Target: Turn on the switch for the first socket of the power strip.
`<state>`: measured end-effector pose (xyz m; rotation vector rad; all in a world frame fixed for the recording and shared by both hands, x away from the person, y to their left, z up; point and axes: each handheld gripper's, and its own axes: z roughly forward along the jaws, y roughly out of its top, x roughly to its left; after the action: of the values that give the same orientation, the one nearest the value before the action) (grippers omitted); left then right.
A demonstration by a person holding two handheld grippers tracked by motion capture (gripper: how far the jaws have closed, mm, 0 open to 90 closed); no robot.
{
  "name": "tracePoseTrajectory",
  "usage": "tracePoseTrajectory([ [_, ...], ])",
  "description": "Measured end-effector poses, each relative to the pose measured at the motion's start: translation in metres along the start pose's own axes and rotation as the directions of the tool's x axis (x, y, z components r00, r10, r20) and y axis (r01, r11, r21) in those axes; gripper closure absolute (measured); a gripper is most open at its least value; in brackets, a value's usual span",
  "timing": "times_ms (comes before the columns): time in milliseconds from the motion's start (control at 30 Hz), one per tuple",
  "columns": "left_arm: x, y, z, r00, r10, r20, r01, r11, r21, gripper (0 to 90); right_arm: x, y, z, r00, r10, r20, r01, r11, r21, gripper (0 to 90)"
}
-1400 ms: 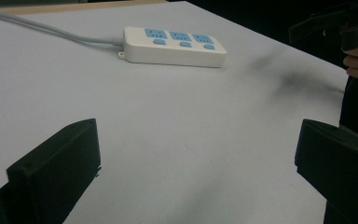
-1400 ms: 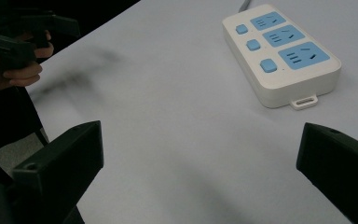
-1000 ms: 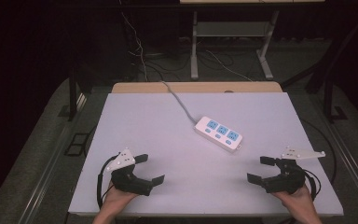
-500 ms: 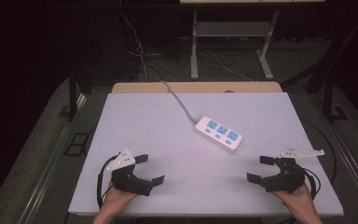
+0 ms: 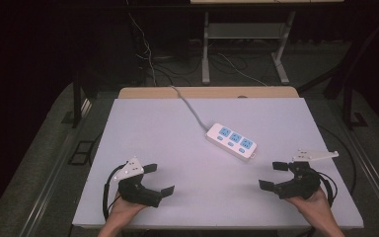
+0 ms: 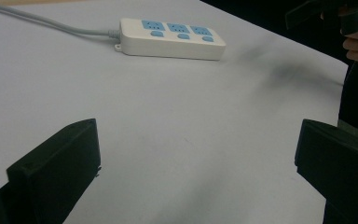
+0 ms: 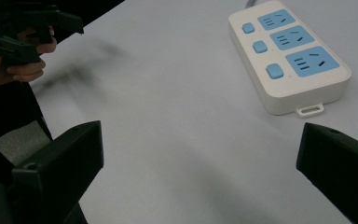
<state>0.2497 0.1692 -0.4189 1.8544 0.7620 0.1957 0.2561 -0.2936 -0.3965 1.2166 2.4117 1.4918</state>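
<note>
- Table has a plain white top, matte and pretty clean, with a strip of tan wood showing along the far edge.
- Only thing lying on it is a white power strip with three blue sockets and three blue buttons. It sits right of centre, angled, flat on the top.
- Its grey cord runs off the far edge toward the back.
- Left hand-held gripper is near the front-left corner, jaws spread wide, nothing between them. Well apart from the strip.
- Right hand-held gripper is near the front-right corner, also wide open and empty. It's closer to the strip but not touching it.
- From the left gripper view you see the strip across bare table; from the right gripper view the strip's socket end is just ahead of the jaws.
- Room is dark. Grey carpet-ish floor around the table, loose cables on it at the back, plus the metal legs of another table.
</note>
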Motion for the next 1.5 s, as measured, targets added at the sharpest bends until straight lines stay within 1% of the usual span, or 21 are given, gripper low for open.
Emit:
tracePoseTrajectory([
  [300,0.0,0.0,0.0,1.0,-0.005,-0.002,0.005,1.0,0.004,0.0,0.0,0.009,0.008,0.9998,-0.011,-0.019,0.012,0.999,0.051,0.2],
  [767,0.001,-0.001,0.001,1.0,-0.002,0.001,0.002,0.9999,0.013,0.0,0.002,0.03,0.012,0.9988,-0.039,-0.031,0.042,0.996,0.077,0.2],
  [1167,0.001,-0.001,0.001,1.0,-0.004,-0.001,0.004,0.9999,0.014,0.0,0.002,0.043,0.022,0.9971,-0.061,-0.045,0.066,0.991,0.118,0.2],
  [1433,0.001,-0.001,0.001,1.0,-0.003,0.0,0.003,0.9998,0.017,0.0,0.003,0.053,0.027,0.9955,-0.079,-0.051,0.086,0.987,0.135,0.2],
  [1500,0.001,-0.001,0.002,1.0,-0.001,0.001,0.001,0.9998,0.018,0.0,0.004,0.059,0.029,0.9945,-0.09,-0.052,0.097,0.985,0.143,0.2],
])
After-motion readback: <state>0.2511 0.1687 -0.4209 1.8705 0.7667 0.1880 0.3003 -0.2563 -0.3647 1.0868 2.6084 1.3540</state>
